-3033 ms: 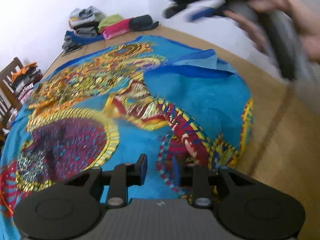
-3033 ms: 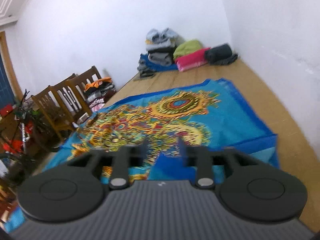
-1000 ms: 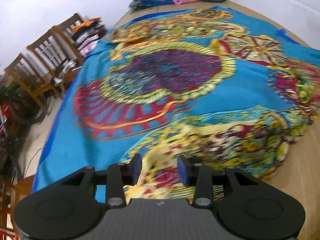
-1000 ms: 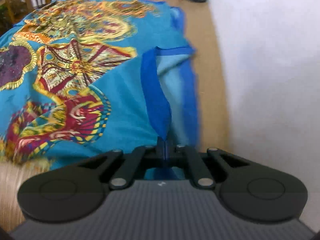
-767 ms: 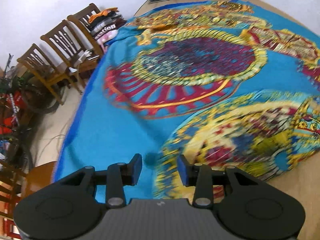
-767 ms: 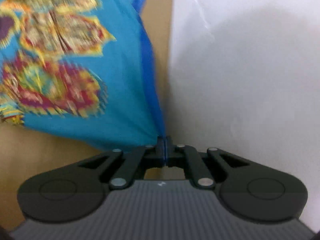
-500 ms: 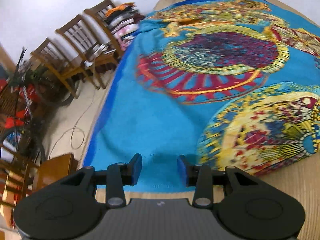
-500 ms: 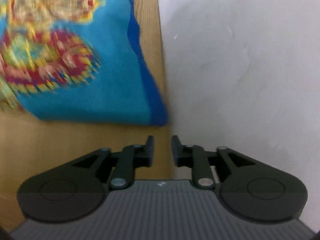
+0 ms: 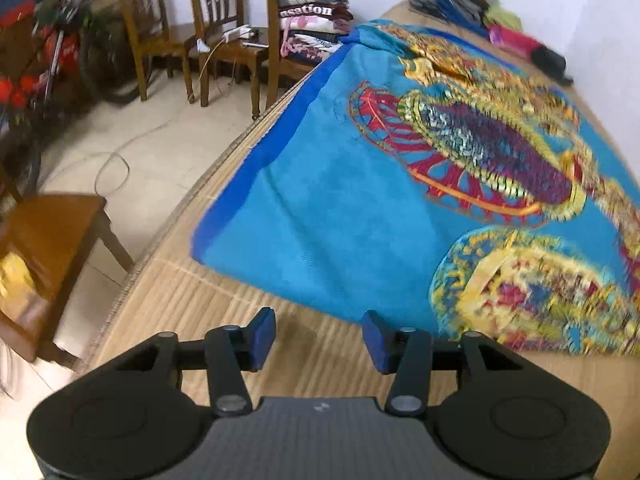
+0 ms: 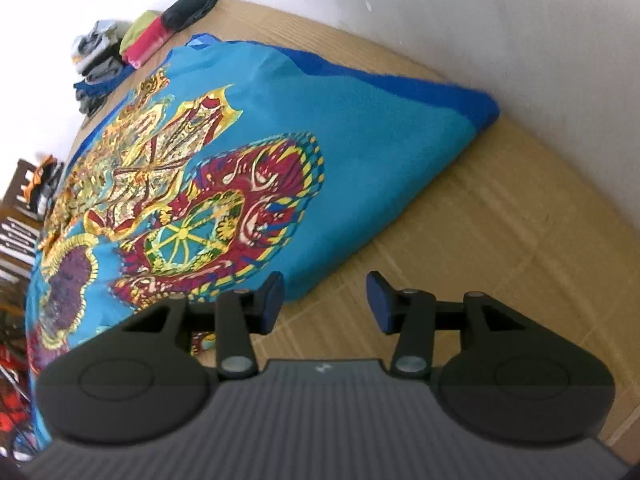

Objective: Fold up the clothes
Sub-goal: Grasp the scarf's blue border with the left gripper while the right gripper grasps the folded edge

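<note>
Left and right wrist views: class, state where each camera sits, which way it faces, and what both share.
Left wrist: on the left gripper, looking down across the straw mat toward wooden chairs; its fingers, opening, hold nothing.
Right wrist: on the right gripper, facing the white wall; fingers opening, empty.
Shared: blue patterned cloth.
</note>
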`<state>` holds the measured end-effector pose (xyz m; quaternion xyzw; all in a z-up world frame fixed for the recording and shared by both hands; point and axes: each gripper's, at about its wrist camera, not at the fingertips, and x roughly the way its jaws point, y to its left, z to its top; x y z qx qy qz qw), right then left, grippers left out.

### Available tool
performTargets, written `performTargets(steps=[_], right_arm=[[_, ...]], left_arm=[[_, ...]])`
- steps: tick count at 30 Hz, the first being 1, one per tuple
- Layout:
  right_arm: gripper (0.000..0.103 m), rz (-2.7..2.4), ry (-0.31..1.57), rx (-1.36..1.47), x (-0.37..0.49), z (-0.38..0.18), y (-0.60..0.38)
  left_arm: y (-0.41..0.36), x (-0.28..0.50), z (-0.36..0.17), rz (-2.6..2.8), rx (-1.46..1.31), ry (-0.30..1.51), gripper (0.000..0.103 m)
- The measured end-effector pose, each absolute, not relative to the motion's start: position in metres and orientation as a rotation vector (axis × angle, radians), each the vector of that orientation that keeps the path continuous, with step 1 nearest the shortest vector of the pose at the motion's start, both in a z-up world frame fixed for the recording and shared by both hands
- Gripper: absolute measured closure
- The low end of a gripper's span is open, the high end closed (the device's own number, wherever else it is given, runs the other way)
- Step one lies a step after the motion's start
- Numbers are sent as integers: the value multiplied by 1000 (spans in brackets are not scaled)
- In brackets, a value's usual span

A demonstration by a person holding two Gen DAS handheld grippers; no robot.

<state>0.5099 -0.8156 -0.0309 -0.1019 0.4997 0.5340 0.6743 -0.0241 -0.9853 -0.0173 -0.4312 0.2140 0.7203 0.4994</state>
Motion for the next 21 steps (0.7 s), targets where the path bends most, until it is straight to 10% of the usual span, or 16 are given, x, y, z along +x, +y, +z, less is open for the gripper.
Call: performTargets(steps=[9,10,13,21], right_arm=[[55,1230,1049,-276,492,-28,-816],[55,1221,1037,-267,495,-28,-816],[55,1162,1036,-196,509,-30,-815],[55,990,1132,107,565,-48,-807]], left_arm=[[-944,-33,-28,1817,-1141,406,40],[-940,-31,-28,1832,-1135,417,43],[-933,-32,-25,1893,-1128,421,102],[-957,-58,17,2011,-1069,391,102]])
